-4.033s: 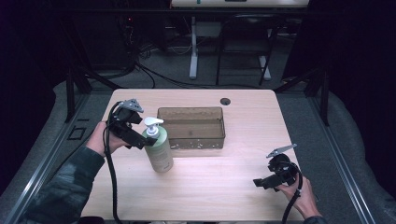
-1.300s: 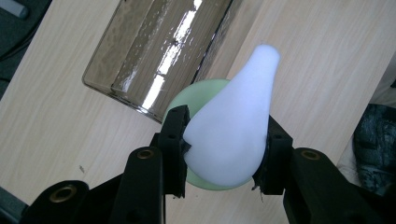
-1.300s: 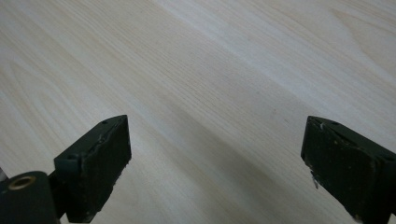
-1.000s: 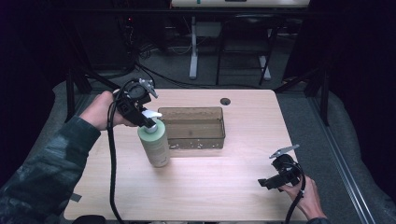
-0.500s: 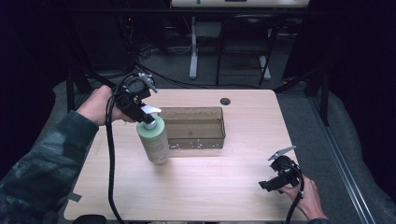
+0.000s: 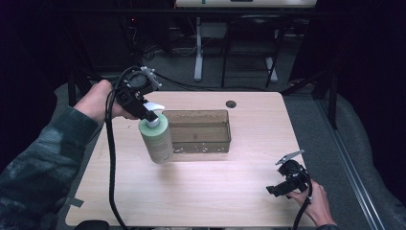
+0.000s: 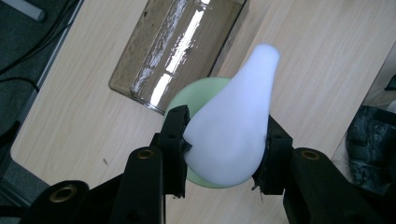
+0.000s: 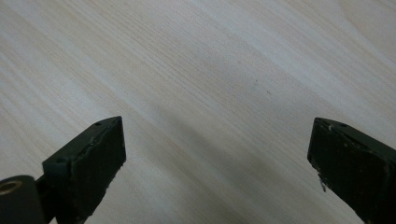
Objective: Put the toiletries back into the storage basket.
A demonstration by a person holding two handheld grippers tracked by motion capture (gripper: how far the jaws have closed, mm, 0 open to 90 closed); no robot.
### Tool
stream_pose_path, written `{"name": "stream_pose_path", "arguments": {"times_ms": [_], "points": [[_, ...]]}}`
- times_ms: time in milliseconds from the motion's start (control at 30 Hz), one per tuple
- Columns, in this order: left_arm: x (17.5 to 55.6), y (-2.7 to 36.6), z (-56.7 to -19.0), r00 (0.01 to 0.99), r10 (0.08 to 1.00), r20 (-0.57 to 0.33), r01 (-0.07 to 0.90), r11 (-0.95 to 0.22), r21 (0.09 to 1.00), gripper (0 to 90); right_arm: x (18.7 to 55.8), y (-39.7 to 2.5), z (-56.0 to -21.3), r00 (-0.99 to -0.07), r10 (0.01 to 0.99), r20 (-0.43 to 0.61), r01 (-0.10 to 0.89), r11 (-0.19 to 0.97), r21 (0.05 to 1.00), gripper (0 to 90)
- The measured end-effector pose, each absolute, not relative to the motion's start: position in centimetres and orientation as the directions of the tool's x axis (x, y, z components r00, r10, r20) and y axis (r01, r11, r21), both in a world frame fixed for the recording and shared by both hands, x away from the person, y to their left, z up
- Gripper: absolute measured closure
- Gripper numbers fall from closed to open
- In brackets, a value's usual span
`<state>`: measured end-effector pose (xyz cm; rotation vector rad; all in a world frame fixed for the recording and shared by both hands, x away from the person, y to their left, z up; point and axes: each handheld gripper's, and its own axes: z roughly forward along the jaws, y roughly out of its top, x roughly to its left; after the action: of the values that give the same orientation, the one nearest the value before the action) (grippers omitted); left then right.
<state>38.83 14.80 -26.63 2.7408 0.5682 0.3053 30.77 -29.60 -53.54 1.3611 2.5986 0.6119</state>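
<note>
Clamping the pump head (image 7: 231,116), your left gripper (image 6: 143,109) holds the green bottle (image 6: 156,139) upright, just left of the clear bin (image 6: 201,132); right gripper (image 6: 286,184) idles open, far off.

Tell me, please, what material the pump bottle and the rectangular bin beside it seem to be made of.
The pump bottle looks like matte, opaque plastic: pale green body, smooth white pump head without shine. The bin seems to be clear, brownish-tinted plastic, possibly acrylic: the table shows through its walls, and bright glossy streaks reflect from it in the left gripper view.
</note>
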Motion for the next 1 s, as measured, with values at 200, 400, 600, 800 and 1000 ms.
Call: {"name": "stream_pose_path", "arguments": {"times_ms": [200, 400, 600, 800, 1000], "points": [[38.9, 14.6, -26.0, 0.897, 0.415, 0.152, 0.343, -0.870, 0.353, 62.1, 30.8, -29.6, -53.6, -0.581, 0.812, 0.055, 0.754, 0.511, 0.413, 4.1], [39.0, 14.5, -25.2, 0.897, 0.413, 0.154, 0.340, -0.871, 0.356, 62.1, 30.8, -29.6, -53.6, -0.579, 0.813, 0.054, 0.754, 0.510, 0.413, 4.3], [39.2, 14.3, -24.5, 0.896, 0.413, 0.165, 0.337, -0.873, 0.352, 62.1, 30.8, -29.7, -53.5, -0.577, 0.814, 0.059, 0.755, 0.505, 0.419, 4.5], [39.5, 14.1, -24.0, 0.894, 0.416, 0.168, 0.340, -0.872, 0.352, 62.1, 30.8, -29.8, -53.5, -0.577, 0.814, 0.059, 0.755, 0.505, 0.419, 4.6], [39.8, 13.7, -23.5, 0.889, 0.425, 0.170, 0.345, -0.867, 0.360, 62.1, 30.8, -29.8, -53.5, -0.578, 0.814, 0.059, 0.755, 0.506, 0.417, 4.9]]}}
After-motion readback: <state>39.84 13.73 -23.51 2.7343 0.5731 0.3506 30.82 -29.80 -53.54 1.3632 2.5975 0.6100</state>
